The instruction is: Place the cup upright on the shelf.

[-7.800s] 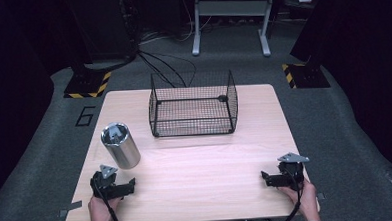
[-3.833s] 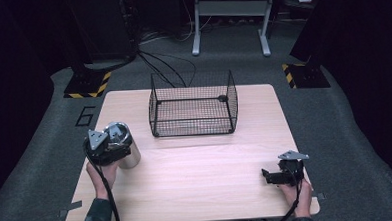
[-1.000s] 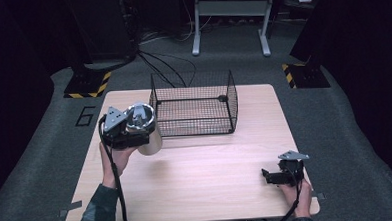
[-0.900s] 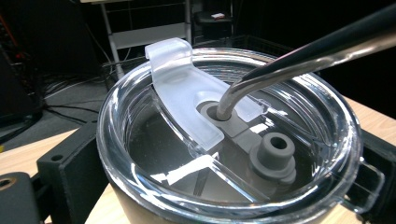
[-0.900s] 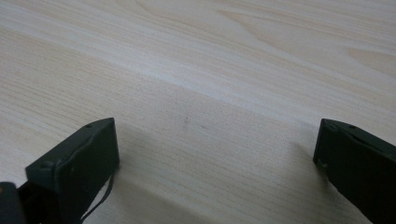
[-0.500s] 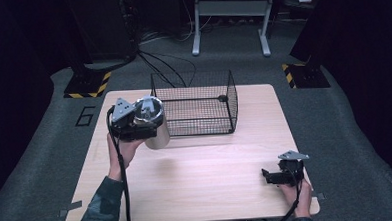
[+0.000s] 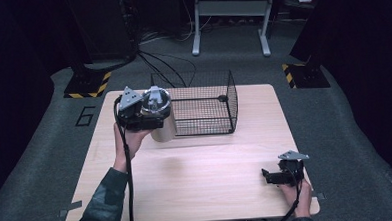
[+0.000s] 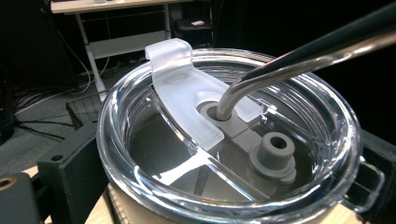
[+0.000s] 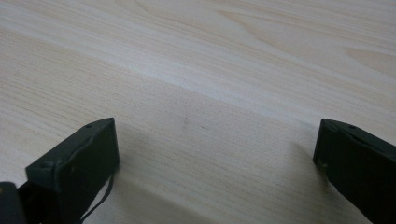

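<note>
A steel tumbler (image 7: pixel 162 123) with a clear lid (image 8: pixel 224 140) and a bent metal straw (image 8: pixel 299 56) hangs in the air, lifted off the table beside the left wall of the black wire basket (image 7: pixel 198 103). My left gripper (image 7: pixel 146 115) is shut on the tumbler just below its lid, one black jaw on each side. My right gripper (image 7: pixel 274 177) rests on the table (image 7: pixel 197 175) near the front right corner; its jaws stand wide apart over bare wood (image 9: pixel 210 116), nothing between them.
The wire basket stands at the back middle of the table, open at the top. Black cables (image 7: pixel 157 62) and a white metal stand (image 7: pixel 230 19) are on the floor behind. Yellow-black striped bases (image 7: pixel 88 85) flank the table's far corners.
My left gripper has carried the tumbler up and to the right, from the table's left side to the basket's left wall. The right gripper has stayed put.
</note>
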The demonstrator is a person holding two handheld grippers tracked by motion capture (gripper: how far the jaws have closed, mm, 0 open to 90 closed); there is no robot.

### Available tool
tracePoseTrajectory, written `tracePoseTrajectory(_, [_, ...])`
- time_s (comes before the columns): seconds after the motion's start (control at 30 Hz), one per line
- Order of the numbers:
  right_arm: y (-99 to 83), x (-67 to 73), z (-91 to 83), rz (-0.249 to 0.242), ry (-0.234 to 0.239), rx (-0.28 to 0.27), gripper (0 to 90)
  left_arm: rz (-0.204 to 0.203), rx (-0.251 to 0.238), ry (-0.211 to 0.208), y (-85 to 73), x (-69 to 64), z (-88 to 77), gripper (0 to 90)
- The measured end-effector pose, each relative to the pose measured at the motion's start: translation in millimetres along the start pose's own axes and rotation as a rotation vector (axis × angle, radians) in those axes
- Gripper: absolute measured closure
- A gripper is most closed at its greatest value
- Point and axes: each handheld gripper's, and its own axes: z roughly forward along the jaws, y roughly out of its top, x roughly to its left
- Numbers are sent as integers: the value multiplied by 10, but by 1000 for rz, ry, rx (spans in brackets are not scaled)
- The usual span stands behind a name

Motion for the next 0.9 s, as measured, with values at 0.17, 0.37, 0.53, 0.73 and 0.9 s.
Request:
tracePoseTrajectory(0.17, [0, -3, 1, -4, 0, -1, 0, 8, -12, -1, 103, -32, 66, 37])
tracePoseTrajectory(0.37, [0, -1, 1, -2, -1, -2, 0, 21, -26, -5, 233, -76, 138, 37])
tracePoseTrajectory(0.53, [0, 1, 0, 0, -1, -1, 0, 25, -33, -5, 319, -84, 210, 37])
tracePoseTrajectory(0.73, [-2, 2, 2, 1, -3, -4, 0, 24, -29, 1, 416, -78, 335, 37])
tracePoseTrajectory(0.9, [-2, 2, 2, 1, -3, -5, 0, 16, -43, 4, 498, -69, 416, 37])
